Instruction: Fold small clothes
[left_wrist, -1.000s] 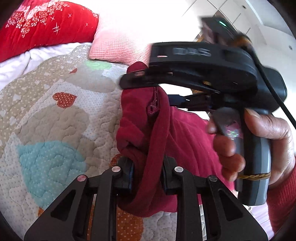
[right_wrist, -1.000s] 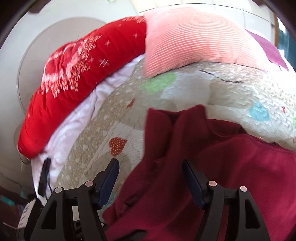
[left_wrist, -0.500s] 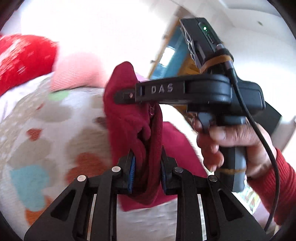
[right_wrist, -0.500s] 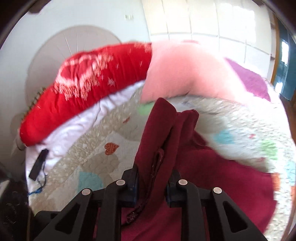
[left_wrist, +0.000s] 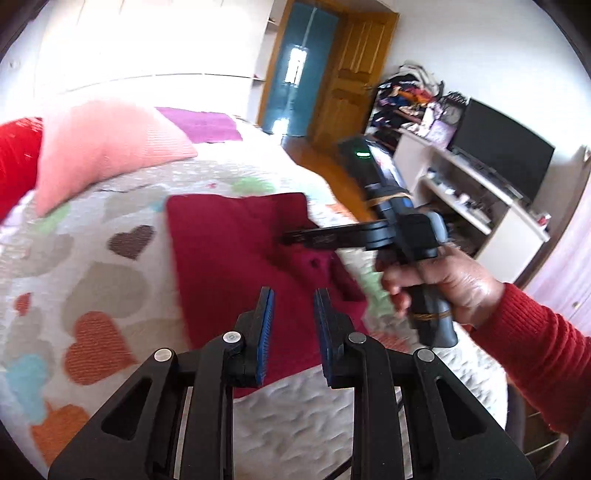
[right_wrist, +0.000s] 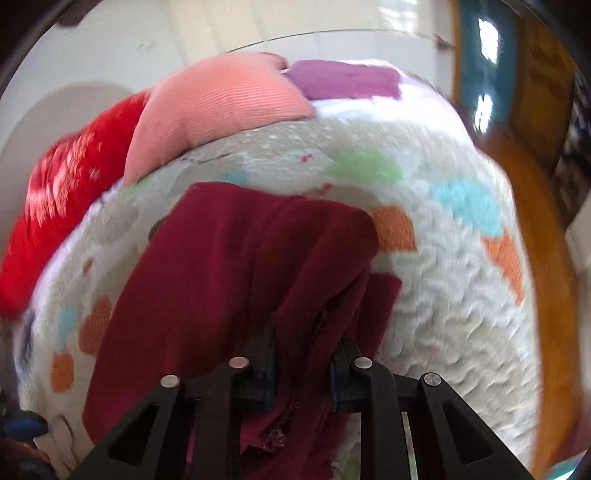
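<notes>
A dark red garment (left_wrist: 229, 258) lies spread on the heart-patterned quilt (left_wrist: 110, 277). In the left wrist view my left gripper (left_wrist: 293, 295) hovers above its near edge, its blue pads (left_wrist: 266, 314) a narrow gap apart with nothing between them. A hand (left_wrist: 443, 284) in a red sleeve holds my right gripper (left_wrist: 290, 238) at the garment's right side. In the right wrist view my right gripper (right_wrist: 303, 347) pinches a bunched fold of the garment (right_wrist: 229, 277). Its jaws are opening slightly, with the cloth still pressed between the pads.
A pink pillow (left_wrist: 103, 147) and a red pillow (left_wrist: 14, 158) sit at the head of the bed, a purple blanket (left_wrist: 199, 125) behind them. The bed's right edge drops to a wooden floor (left_wrist: 325, 162). A white shelf unit with a TV (left_wrist: 498, 155) stands at right.
My left gripper has let go of the garment and pulled up and away. My right gripper closed on a fold and carried it sideways, so the garment now lies flatter on the quilt.
</notes>
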